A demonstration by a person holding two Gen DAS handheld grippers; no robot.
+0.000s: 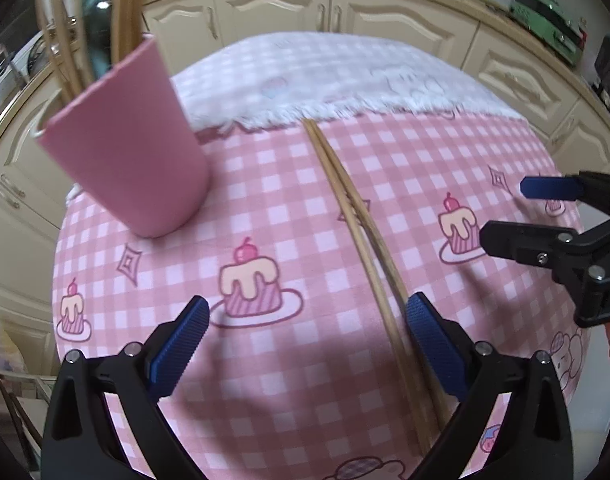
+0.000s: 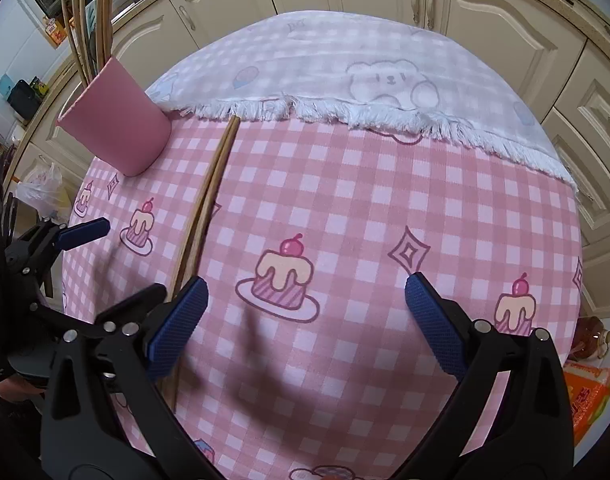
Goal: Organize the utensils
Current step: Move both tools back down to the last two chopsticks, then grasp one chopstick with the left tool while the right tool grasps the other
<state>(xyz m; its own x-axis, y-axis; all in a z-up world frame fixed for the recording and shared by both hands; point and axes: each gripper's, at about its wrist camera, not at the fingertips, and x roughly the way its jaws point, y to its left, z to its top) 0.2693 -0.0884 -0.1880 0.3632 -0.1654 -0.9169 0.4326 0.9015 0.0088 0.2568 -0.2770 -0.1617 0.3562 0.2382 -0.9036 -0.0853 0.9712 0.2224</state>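
The pink cup [image 1: 133, 152] stood at the table's left, already holding several chopsticks upright. The left gripper [image 1: 305, 344] hung spread and empty, its right finger just beside 2 chopsticks [image 1: 361, 232] lying together, probably lining up a pinch. The right gripper [image 2: 305, 316] waited spread and empty.

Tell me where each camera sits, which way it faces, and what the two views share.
Left wrist: on the left gripper, looking forward over the pink checked cloth; its open fingers show, the right gripper at right.
Right wrist: on the right gripper, facing the same way; open fingers show, the left gripper at left.
Shared: chopsticks, pink cup, fringed white cloth.
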